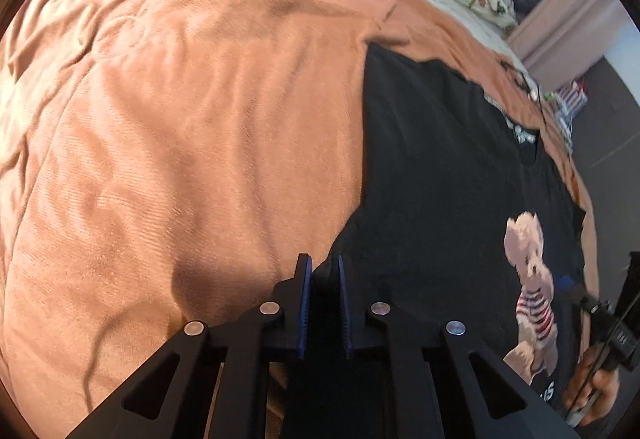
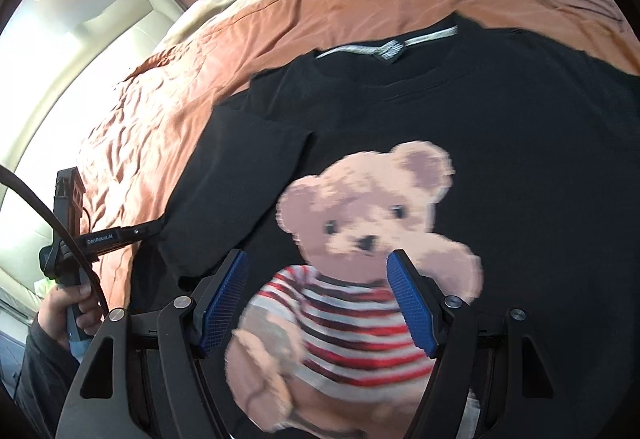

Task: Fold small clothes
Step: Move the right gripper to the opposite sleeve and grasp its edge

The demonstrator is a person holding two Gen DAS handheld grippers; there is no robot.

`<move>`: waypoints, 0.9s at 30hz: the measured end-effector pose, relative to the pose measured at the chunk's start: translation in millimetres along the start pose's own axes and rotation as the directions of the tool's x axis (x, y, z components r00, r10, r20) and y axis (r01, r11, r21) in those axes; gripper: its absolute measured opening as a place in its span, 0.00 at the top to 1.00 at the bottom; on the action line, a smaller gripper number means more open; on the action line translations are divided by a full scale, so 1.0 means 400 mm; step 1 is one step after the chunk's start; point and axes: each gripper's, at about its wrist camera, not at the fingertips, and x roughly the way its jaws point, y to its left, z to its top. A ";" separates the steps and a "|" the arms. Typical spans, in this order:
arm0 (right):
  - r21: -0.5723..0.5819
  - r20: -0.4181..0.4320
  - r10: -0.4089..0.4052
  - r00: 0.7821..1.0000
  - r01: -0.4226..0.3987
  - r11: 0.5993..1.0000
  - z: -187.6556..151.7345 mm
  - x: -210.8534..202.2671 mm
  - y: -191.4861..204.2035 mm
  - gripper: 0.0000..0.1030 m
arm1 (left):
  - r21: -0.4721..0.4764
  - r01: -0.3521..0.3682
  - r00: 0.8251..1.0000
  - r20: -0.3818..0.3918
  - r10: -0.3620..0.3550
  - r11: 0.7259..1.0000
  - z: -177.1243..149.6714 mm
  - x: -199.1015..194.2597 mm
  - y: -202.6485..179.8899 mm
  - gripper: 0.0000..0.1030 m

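Now the black T-shirt (image 2: pixel 500 159) lies spread flat on the bed's orange blanket (image 1: pixel 180 119) — the left hand-held gripper (image 1: pixel 323 267) is pinching its side edge. Spread wide over the bear print (image 2: pixel 360 259), the right hand-held gripper (image 2: pixel 318 259) holds nothing — next, probably, carry that edge inward.

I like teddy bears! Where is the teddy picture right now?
The teddy picture is printed on the black T-shirt lying on the orange blanket, right under the open right gripper.
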 end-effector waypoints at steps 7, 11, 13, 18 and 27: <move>0.068 0.032 -0.092 0.995 0.090 0.994 -0.029 -0.128 -0.137 0.25 | 0.034 -0.016 0.999 0.039 0.015 0.999 -0.015 -0.034 -0.047 0.39; 0.138 0.055 -0.140 0.989 0.131 0.982 -0.044 -0.211 -0.231 0.21 | 0.051 -0.038 0.997 0.064 0.035 0.998 -0.019 -0.052 -0.078 0.39; 0.171 0.069 -0.164 0.984 0.151 0.974 -0.057 -0.252 -0.269 0.21 | 0.057 -0.050 0.995 0.087 0.045 0.997 -0.019 -0.066 -0.097 0.38; 0.276 0.106 -0.226 0.968 0.189 0.942 -0.094 -0.347 -0.363 0.21 | 0.085 -0.059 0.992 0.117 0.049 0.995 -0.018 -0.088 -0.148 0.32; 0.479 0.148 -0.288 0.946 0.186 0.858 -0.163 -0.449 -0.500 0.30 | 0.122 -0.036 0.991 0.130 0.020 0.992 -0.029 -0.083 -0.240 0.31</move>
